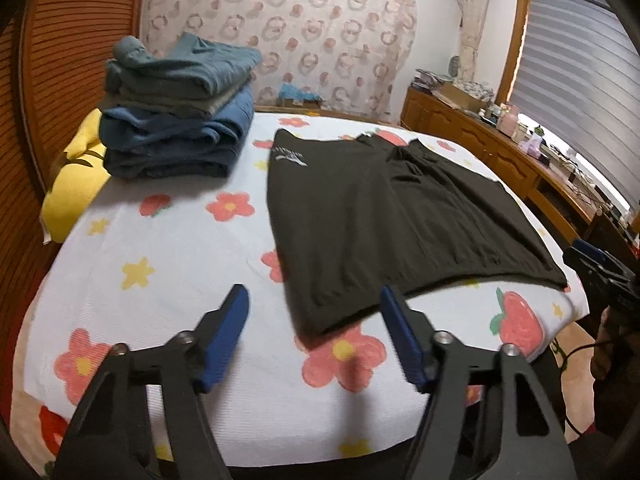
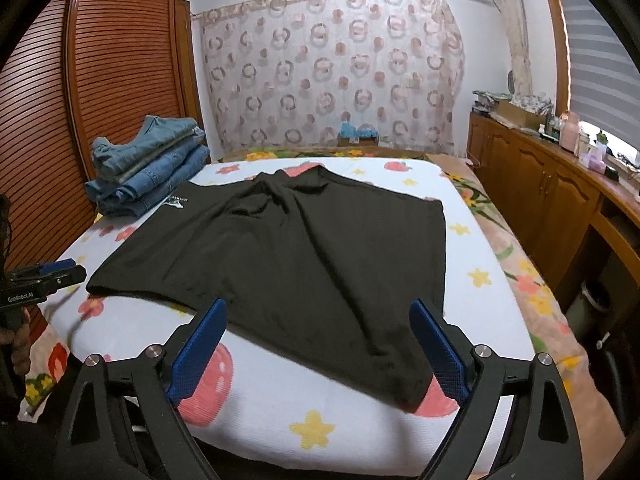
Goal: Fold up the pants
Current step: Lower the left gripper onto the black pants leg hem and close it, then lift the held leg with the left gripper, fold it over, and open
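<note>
Lying spread flat on the bed (image 2: 492, 280), the black pants (image 2: 304, 248) covered the middle and right of the flowered white cover, with a small white logo (image 2: 176, 201) near their far left corner. In the left wrist view the left gripper (image 1: 314, 300) hung over the near edge of the bed with its blue pads apart; the near left corner of the pants (image 1: 316, 320) sat in the gap just beyond the fingertips, and neither pad pressed on the cloth. In the right wrist view the right gripper (image 2: 320, 312) stood with its jaws wide, the near right corner of the pants (image 2: 404, 392) lying between the two blue pads and closer to the right one, though whether that pad touched the fabric could not be told; the cloth looked loose on the cover, not pinched. The same view showed the left gripper (image 2: 60, 270) at the left edge of the picture, just left of the pants' near left corner, held by a hand (image 2: 18, 344). A stack of folded blue jeans (image 1: 176, 116) rested on the far left of the bed, well apart from both grippers, beside a yellow pillow (image 1: 72, 184). A patterned curtain (image 2: 332, 68) hung at the far wall, and wooden cabinets (image 2: 532, 184) ran along the right side.
</note>
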`<state>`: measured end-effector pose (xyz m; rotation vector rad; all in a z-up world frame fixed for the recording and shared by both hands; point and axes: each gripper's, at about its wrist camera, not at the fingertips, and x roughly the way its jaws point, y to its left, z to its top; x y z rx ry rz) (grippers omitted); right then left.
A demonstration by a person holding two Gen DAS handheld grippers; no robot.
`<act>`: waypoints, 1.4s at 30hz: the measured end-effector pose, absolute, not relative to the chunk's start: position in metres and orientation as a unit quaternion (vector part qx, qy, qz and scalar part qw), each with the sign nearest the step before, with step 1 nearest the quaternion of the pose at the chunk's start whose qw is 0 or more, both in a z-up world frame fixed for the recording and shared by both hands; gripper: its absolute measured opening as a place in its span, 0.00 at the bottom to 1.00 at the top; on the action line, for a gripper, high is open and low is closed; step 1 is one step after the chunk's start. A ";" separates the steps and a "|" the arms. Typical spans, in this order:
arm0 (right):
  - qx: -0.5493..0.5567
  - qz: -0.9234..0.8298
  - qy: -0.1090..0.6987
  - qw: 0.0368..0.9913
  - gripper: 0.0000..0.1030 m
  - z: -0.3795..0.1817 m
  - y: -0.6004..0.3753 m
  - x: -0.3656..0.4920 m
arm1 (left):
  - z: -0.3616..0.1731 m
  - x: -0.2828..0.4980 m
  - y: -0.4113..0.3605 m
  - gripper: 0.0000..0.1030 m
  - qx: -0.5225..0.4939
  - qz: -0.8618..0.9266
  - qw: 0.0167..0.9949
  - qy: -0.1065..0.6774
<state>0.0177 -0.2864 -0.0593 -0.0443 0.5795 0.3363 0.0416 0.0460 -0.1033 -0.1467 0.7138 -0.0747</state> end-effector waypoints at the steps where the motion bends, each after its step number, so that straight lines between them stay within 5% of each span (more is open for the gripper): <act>1: -0.021 0.166 0.286 0.944 0.90 -0.058 -0.286 0.018 | -0.105 0.042 0.045 0.55 -0.069 -0.037 0.933 0.351; 4: -0.022 0.166 0.288 0.943 0.90 -0.056 -0.287 0.017 | -0.110 0.042 0.044 0.45 -0.069 -0.044 0.932 0.353; 12: -0.022 0.172 0.291 0.941 0.89 -0.060 -0.291 0.026 | -0.117 0.047 0.046 0.37 -0.080 -0.055 0.927 0.362; 21: -0.018 0.177 0.298 0.938 0.88 -0.064 -0.293 0.033 | -0.121 0.054 0.040 0.36 -0.061 -0.046 0.926 0.369; 27: -0.017 0.175 0.297 0.938 0.88 -0.065 -0.293 0.033 | -0.120 0.057 0.039 0.10 -0.058 -0.055 0.928 0.365; 42: -0.016 0.169 0.298 0.939 0.88 -0.065 -0.297 0.033 | -0.085 0.063 0.019 0.05 -0.067 -0.107 0.935 0.330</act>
